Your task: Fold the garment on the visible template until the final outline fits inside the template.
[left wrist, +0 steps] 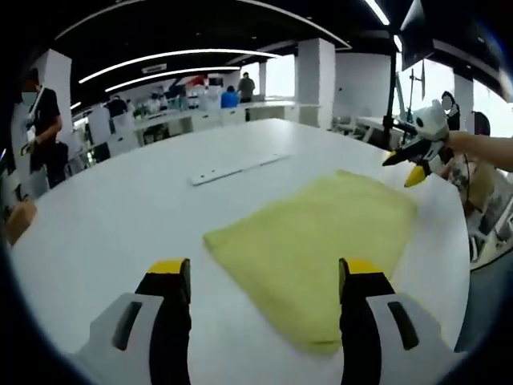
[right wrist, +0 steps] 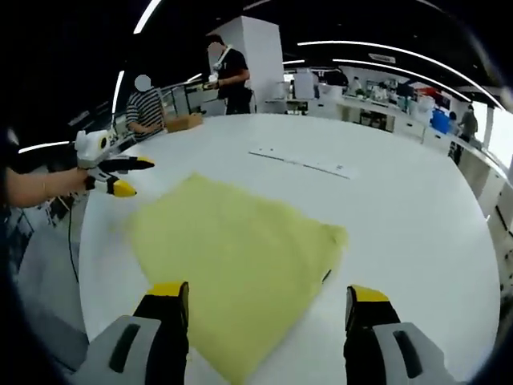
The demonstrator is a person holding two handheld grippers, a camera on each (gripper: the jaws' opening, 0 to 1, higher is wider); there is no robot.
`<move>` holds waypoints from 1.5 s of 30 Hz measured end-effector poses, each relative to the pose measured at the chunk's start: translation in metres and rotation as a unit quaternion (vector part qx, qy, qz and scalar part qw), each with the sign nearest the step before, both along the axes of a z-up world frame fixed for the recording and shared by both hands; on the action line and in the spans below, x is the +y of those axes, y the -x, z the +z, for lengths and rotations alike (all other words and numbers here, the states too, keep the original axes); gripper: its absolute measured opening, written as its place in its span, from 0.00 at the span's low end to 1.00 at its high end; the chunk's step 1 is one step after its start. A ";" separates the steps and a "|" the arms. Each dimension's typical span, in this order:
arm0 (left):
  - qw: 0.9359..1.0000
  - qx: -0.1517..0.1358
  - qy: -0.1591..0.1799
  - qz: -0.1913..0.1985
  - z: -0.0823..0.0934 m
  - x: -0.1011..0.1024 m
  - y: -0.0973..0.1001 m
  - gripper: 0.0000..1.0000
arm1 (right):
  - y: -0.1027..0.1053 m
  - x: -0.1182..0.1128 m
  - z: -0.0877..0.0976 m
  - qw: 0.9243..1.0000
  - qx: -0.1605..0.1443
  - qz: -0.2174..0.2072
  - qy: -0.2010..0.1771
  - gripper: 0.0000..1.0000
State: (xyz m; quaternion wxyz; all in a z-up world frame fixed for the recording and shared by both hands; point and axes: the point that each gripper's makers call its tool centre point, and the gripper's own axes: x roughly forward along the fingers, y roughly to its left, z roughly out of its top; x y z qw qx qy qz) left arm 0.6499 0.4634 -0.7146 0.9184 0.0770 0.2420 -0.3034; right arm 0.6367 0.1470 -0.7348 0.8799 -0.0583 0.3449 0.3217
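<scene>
Apparently the folding is between two steps: the large white round table [left wrist: 120, 216] carries the garment, and both tools are lifted off it. On the table lies the pale yellow-green cloth garment [left wrist: 321, 241], spread flat in a roughly four-sided outline, with soft edges and no strong wrinkles; whether it is already folded once, I cannot tell. A template outline under it I cannot make out.

Beyond the cloth lies a thin white flat strip [left wrist: 236, 168], well apart from it.

The left gripper [left wrist: 264, 277] hangs above the near corner with jaws spread wide, holding nothing. The right gripper [right wrist: 268, 301] also stands wide apart and empty over its side of the cloth. I judge the next move calls for lowering both to an edge, pinching it, and carrying it across evenly.
</scene>
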 end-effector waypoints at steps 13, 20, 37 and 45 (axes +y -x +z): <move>0.999 0.027 0.021 0.008 -0.015 0.002 0.046 0.61 | 0.042 -0.002 -0.009 1.000 0.008 0.004 -0.010 0.73; 0.999 0.038 0.003 0.026 -0.032 0.008 0.062 0.54 | 0.054 -0.004 -0.015 1.000 -0.005 -0.008 -0.023 0.63; 0.994 0.088 0.051 0.034 -0.052 -0.003 0.082 0.12 | 0.065 -0.012 -0.035 0.997 0.009 -0.049 -0.051 0.30; 0.993 0.096 0.060 0.030 -0.054 -0.006 0.083 0.01 | 0.070 -0.015 -0.043 0.995 0.029 -0.067 -0.069 0.22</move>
